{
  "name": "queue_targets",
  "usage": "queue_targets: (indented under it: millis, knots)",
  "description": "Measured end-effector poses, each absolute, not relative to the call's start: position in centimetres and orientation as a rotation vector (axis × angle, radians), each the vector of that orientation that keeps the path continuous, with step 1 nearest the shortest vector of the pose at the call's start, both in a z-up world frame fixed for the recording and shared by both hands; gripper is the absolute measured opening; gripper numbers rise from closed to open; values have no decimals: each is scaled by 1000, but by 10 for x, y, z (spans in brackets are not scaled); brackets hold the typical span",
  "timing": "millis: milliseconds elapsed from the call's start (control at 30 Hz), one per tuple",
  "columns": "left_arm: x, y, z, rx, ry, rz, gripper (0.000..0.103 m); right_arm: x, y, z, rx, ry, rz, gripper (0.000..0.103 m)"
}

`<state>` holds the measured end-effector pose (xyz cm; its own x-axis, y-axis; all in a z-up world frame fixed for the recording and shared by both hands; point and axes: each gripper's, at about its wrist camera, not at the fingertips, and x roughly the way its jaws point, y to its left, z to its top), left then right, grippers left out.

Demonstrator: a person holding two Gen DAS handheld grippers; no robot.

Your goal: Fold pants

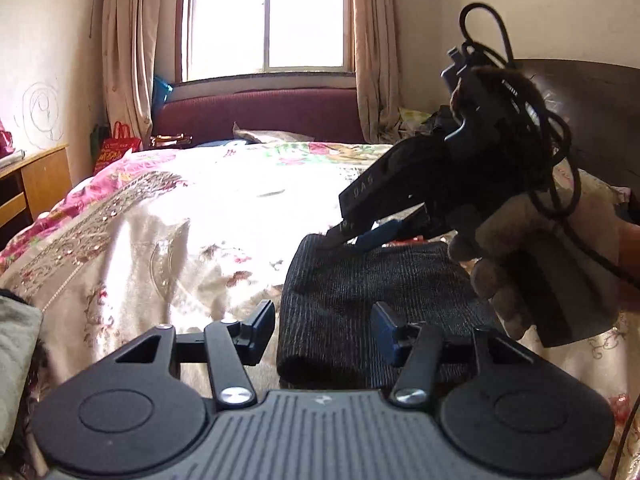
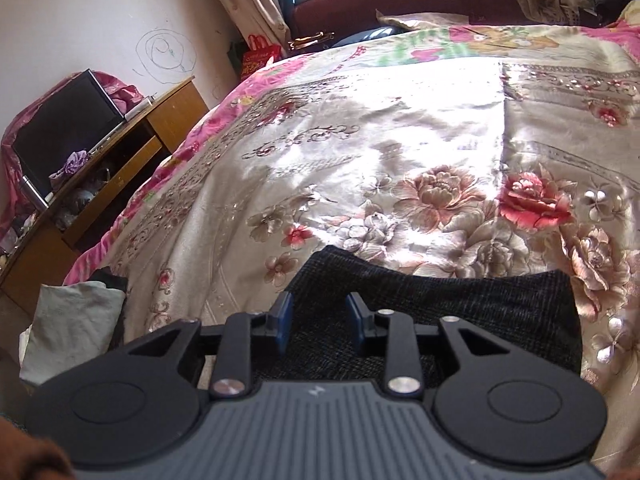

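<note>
The dark ribbed pants (image 1: 360, 300) lie folded into a compact bundle on the floral bedspread (image 1: 192, 232). My left gripper (image 1: 324, 332) is open, its fingers on either side of the bundle's near left edge, holding nothing. My right gripper (image 1: 352, 236), held by a gloved hand (image 1: 532, 264), points down with its tips at the bundle's far left corner. In the right wrist view the right gripper (image 2: 318, 320) is open just over the pants (image 2: 460, 308), with nothing between its fingers.
The bed has a maroon headboard (image 1: 260, 114) under a bright window. A wooden desk (image 2: 108, 168) with a black monitor stands left of the bed. A grey cloth (image 2: 72, 320) lies at the bed's near left. Red bags (image 1: 116, 148) stand by the curtain.
</note>
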<state>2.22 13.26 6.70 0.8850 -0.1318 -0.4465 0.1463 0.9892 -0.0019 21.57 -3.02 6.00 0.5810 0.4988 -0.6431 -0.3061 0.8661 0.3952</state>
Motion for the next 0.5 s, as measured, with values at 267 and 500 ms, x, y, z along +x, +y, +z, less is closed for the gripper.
queue_targets:
  millis: [267,500]
  knots:
    - [90,128,13,97,612,-87,77,257,-27,15,196,888,474,31]
    - [103,153,4,-36,698,-68,93,267,-29,-12,234,879,480,44]
